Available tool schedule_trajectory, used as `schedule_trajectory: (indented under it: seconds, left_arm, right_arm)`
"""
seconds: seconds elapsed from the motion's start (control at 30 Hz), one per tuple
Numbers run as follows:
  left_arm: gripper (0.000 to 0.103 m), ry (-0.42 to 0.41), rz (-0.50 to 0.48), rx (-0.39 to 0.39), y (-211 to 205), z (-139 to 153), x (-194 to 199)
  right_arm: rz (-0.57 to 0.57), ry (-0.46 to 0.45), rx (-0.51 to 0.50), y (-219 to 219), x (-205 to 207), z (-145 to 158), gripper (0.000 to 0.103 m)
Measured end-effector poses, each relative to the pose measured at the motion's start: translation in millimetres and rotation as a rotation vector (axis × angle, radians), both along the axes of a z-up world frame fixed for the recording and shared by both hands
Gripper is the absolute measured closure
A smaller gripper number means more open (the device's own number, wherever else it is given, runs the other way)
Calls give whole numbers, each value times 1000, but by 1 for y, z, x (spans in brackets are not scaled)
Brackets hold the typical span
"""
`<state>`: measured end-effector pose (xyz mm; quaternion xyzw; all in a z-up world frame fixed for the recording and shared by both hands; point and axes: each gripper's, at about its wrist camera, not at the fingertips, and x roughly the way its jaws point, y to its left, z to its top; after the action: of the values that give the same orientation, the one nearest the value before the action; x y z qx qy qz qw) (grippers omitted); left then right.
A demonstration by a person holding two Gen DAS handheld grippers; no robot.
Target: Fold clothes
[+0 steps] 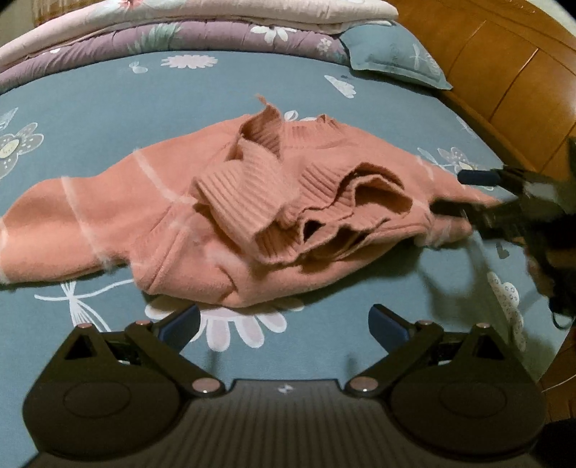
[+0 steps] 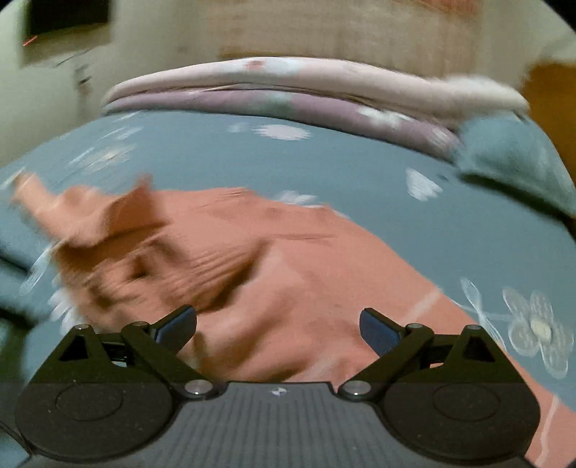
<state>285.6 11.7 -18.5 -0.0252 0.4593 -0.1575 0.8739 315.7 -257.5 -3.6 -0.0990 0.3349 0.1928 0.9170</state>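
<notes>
A salmon-pink knit sweater (image 1: 223, 201) with thin white stripes lies bunched on the blue floral bedsheet (image 1: 90, 108), its ribbed cuffs and hem heaped in the middle. My left gripper (image 1: 284, 324) is open just in front of the sweater's near edge, holding nothing. The right gripper (image 1: 450, 194) shows at the sweater's right end in the left wrist view, its fingers apart at the cloth. In the blurred right wrist view that gripper (image 2: 279, 327) is open, low over the sweater (image 2: 288, 273).
Folded purple and pink quilts (image 1: 172, 32) are stacked along the far side of the bed. A blue pillow (image 1: 392, 57) lies at the back right. A wooden headboard (image 1: 504, 72) runs along the right edge.
</notes>
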Motion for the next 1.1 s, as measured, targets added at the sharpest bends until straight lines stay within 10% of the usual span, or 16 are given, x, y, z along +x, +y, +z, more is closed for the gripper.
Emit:
schedule_trajectory:
  seconds: [0.33, 0.7, 1.1]
  left_arm:
    - [4, -3, -11, 2, -3, 0, -4]
    - [4, 13, 11, -11, 6, -7, -7]
    - [4, 13, 1, -5, 6, -4, -13]
  right_arm:
    - [101, -204, -459, 79, -19, -34, 4]
    - [-226, -176, -316, 14, -15, -4, 3]
    - [-180, -278, -370, 52, -4, -16, 4]
